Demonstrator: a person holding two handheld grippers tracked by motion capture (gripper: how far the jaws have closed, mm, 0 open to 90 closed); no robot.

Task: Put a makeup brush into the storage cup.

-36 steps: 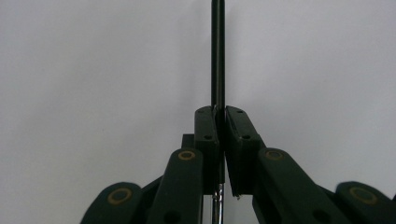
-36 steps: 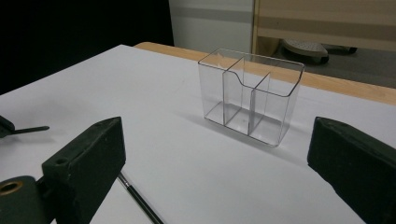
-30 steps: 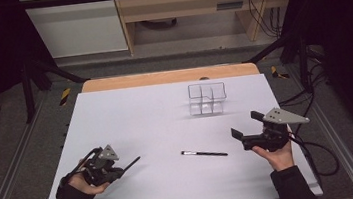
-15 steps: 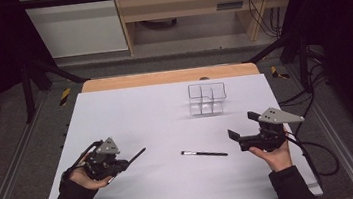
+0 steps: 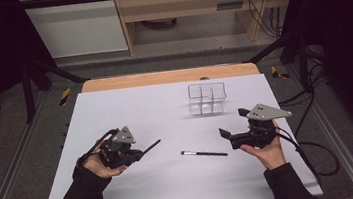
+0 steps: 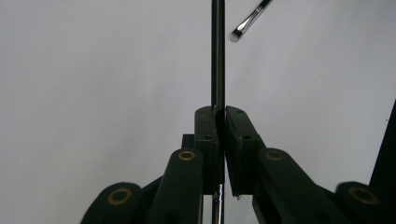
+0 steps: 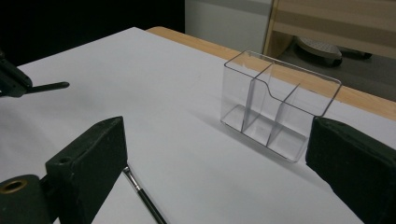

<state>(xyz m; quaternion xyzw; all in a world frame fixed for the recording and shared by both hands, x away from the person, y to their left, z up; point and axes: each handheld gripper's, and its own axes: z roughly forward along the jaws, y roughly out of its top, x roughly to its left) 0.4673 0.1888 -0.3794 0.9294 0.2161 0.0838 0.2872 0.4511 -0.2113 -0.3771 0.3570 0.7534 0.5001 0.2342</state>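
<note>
Left gripper (image 5: 142,151) fingers clamp a brush (image 6: 217,56); right gripper (image 5: 225,135) wide, near organizer (image 5: 207,98).

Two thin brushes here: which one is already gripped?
The brush clamped in the left gripper, sticking out past its closed jaws. The other brush lies loose on the table by the open right gripper.

White table (image 5: 165,106), black tongs (image 5: 224,133) (grey plate on top), clear organizer (image 5: 207,97), black brush (image 5: 203,152).
</note>
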